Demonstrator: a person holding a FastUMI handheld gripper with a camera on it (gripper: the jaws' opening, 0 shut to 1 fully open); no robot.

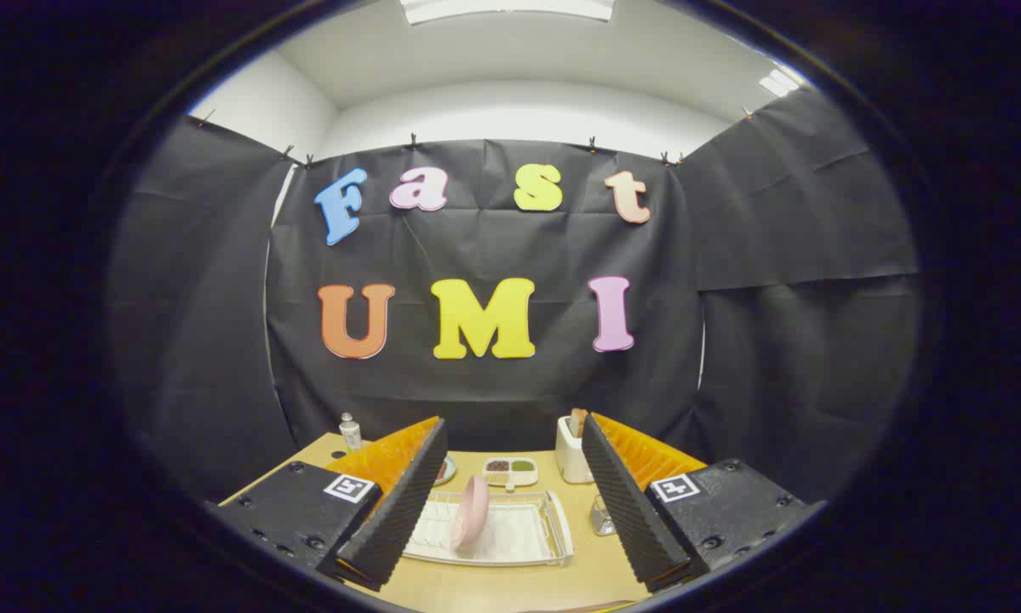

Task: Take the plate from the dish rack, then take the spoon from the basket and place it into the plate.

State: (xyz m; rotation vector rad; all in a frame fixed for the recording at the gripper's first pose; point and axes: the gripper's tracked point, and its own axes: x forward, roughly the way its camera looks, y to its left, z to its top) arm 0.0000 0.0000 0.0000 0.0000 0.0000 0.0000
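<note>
Gripper (510,502) poised with fingers spread wide and empty above the dish rack (553,532), the task's first step not yet begun.

Between the fingers and just ahead of them, the pink plate (469,521) stands on edge in the dish rack, propped upright as if for draining, its rim offered to a pinch. Beyond the rack sits a small divided dish (510,471); to the rack's far right stands the white basket (571,455), a handle, likely the spoon (576,422), rising from it. A small bottle (350,431) stands far left of the rack on the table (510,583).
</note>
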